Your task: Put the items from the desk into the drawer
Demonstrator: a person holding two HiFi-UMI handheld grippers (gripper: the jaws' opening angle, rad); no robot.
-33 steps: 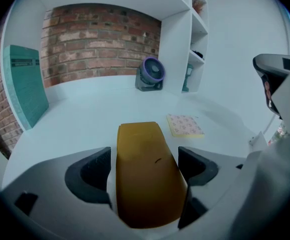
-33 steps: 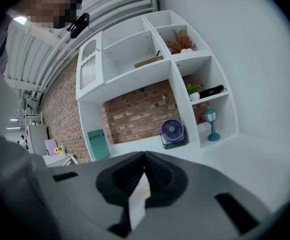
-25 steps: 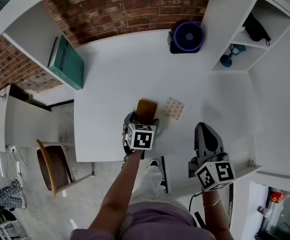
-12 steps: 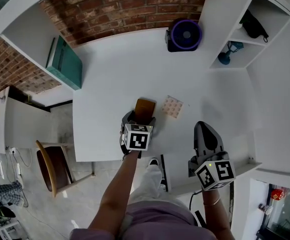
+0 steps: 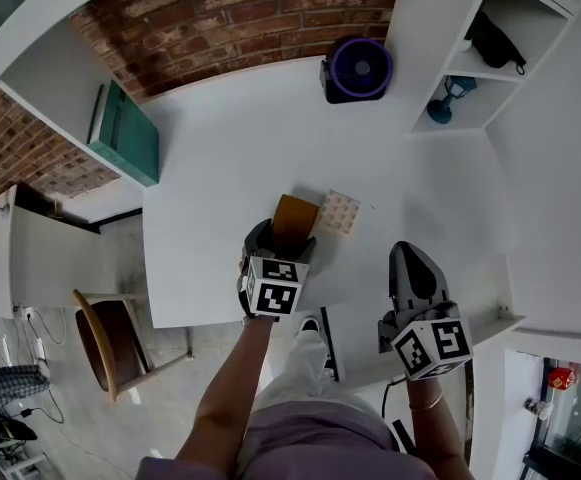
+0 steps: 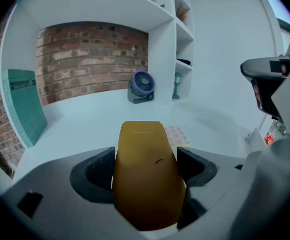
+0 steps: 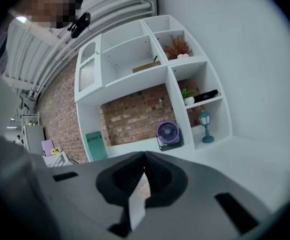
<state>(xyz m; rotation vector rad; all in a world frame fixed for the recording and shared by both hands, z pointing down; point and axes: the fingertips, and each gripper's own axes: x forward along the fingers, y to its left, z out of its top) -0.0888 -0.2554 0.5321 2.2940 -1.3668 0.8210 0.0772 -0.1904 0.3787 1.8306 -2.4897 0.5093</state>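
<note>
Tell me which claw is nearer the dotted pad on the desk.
Left. The left claw, gripping the brown block, sits just left of the dotted pad. The right claw hangs farther off, near the desk's front edge, to the pad's right.

My left grey two-jaw gripper [image 5: 284, 244] reaches forward on a bare, outstretched forearm [image 5: 232, 393], its jaws clamped on a mustard-yellow flat block [image 6: 145, 169]. My right grey gripper [image 5: 407, 258] hangs closer to my body, jaws together and apparently empty.
</note>
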